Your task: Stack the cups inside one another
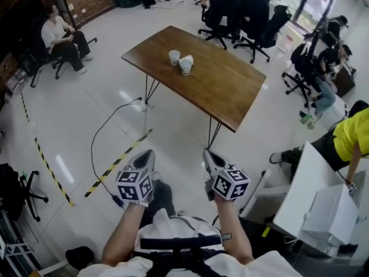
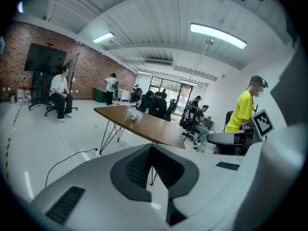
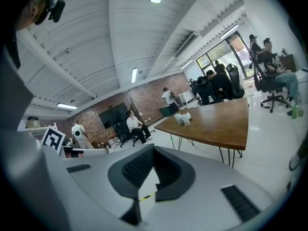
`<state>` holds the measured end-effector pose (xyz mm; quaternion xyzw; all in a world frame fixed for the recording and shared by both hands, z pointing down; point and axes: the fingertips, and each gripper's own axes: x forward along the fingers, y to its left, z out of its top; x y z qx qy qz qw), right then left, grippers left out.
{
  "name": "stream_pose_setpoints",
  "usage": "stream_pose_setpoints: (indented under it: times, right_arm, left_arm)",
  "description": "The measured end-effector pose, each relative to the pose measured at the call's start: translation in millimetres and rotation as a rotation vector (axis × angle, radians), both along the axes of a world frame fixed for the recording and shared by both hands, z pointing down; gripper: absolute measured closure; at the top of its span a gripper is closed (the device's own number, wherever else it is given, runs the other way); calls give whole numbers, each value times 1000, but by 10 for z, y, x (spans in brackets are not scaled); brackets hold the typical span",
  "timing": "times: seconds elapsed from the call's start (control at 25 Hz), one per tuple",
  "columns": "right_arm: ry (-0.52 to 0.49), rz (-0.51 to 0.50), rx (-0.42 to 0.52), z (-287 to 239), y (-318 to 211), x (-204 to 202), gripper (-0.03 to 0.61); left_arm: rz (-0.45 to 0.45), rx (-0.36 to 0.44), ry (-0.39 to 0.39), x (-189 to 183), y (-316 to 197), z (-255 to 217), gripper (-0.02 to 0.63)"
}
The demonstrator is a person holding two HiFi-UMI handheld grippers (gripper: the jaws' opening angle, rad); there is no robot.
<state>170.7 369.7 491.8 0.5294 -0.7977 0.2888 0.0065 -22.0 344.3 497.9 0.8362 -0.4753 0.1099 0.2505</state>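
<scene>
Well, the white cup (image 1: 174, 57) and the second cup (image 1: 185, 66) stand just beside each other near the far-left edge of the table (image 1: 230, 91). My left gripper (image 1: 148, 154) and right gripper (image 1: 208, 154), both pressed together and empty, are well short of the table. The cups lie dead ahead between them, so I judge neither gripper nearer.

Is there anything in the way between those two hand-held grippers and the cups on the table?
Nothing visible blocks them. Bare floor lies between the left gripper, the right gripper and the table where the cups stand. Only a cable and striped tape lie flat on it.
</scene>
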Motion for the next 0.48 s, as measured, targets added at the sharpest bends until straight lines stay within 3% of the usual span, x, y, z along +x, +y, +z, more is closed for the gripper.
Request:
stream_pose_setpoints:
  times: [0.48]
  right_arm:
    - [-17,25,-36,-23,-1346,-364,572]
  left_arm:
    - [72,-15,-2,-220,-1498,-49,620]
